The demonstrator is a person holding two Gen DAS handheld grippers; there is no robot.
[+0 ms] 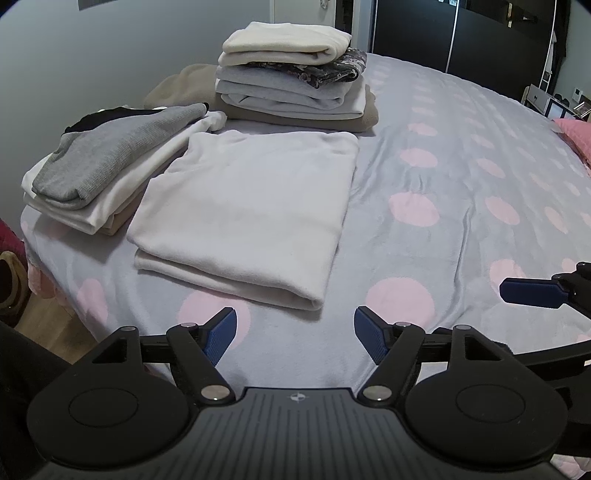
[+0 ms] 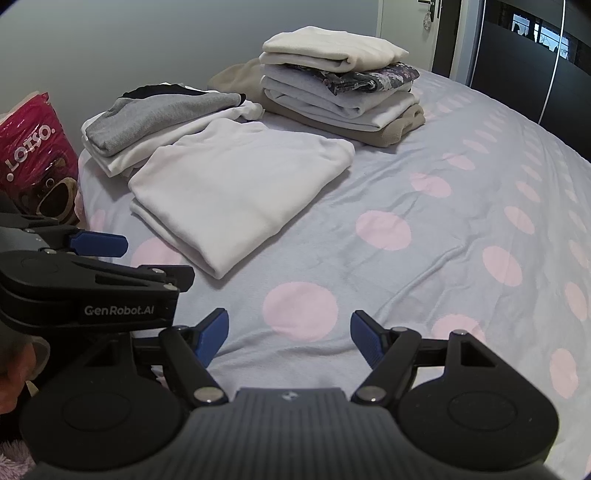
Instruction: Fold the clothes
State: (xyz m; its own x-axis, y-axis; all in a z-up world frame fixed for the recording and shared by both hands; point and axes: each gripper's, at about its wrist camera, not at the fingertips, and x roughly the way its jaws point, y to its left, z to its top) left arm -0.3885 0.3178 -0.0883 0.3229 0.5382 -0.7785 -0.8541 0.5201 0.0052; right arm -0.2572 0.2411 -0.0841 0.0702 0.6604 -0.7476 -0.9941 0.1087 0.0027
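A folded white garment (image 1: pixel 251 206) lies flat on the grey bedspread with pink dots (image 1: pixel 443 206); it also shows in the right wrist view (image 2: pixel 236 192). My left gripper (image 1: pixel 294 336) is open and empty, just short of the garment's near edge. My right gripper (image 2: pixel 289 334) is open and empty over bare bedspread (image 2: pixel 424 236), to the right of the garment. One blue finger of the right gripper (image 1: pixel 532 292) shows at the right edge of the left wrist view. The left gripper's body (image 2: pixel 92 280) shows at the left of the right wrist view.
A tall stack of folded clothes (image 1: pixel 295 74) stands behind the white garment. A lower pile topped by a grey top (image 1: pixel 110 158) lies at the left. A pink bag (image 2: pixel 33 147) stands by the bed's left edge. Dark wardrobe doors (image 1: pixel 461 33) are behind.
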